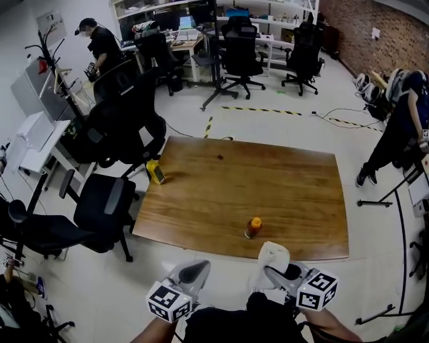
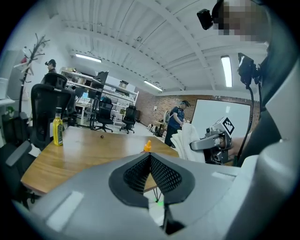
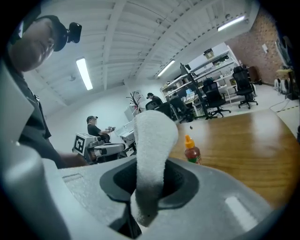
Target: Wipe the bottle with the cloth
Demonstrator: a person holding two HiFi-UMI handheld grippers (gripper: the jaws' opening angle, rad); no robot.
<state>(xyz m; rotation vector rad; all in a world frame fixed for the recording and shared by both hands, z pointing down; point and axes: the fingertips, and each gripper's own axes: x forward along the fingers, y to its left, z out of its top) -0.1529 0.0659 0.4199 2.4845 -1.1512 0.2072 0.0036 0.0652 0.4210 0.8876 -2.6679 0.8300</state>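
A small bottle (image 1: 253,227) with an orange cap and red-brown contents stands upright near the front edge of the wooden table (image 1: 268,187). Both grippers hang below that edge, off the table. My right gripper (image 1: 285,272) is shut on a white cloth (image 1: 273,256), which sticks up past the jaws in the right gripper view as a thick roll (image 3: 151,145). The bottle (image 3: 192,151) stands just beyond it on the right. My left gripper (image 1: 196,270) is shut and holds nothing. In the left gripper view (image 2: 150,158) only the bottle's orange cap (image 2: 147,146) shows above the jaws.
A yellow bottle (image 1: 155,171) stands at the table's left edge. Black office chairs (image 1: 100,208) crowd the floor to the left. People stand at the far left (image 1: 100,47) and at the right (image 1: 402,127). Desks and shelves (image 1: 228,20) line the back.
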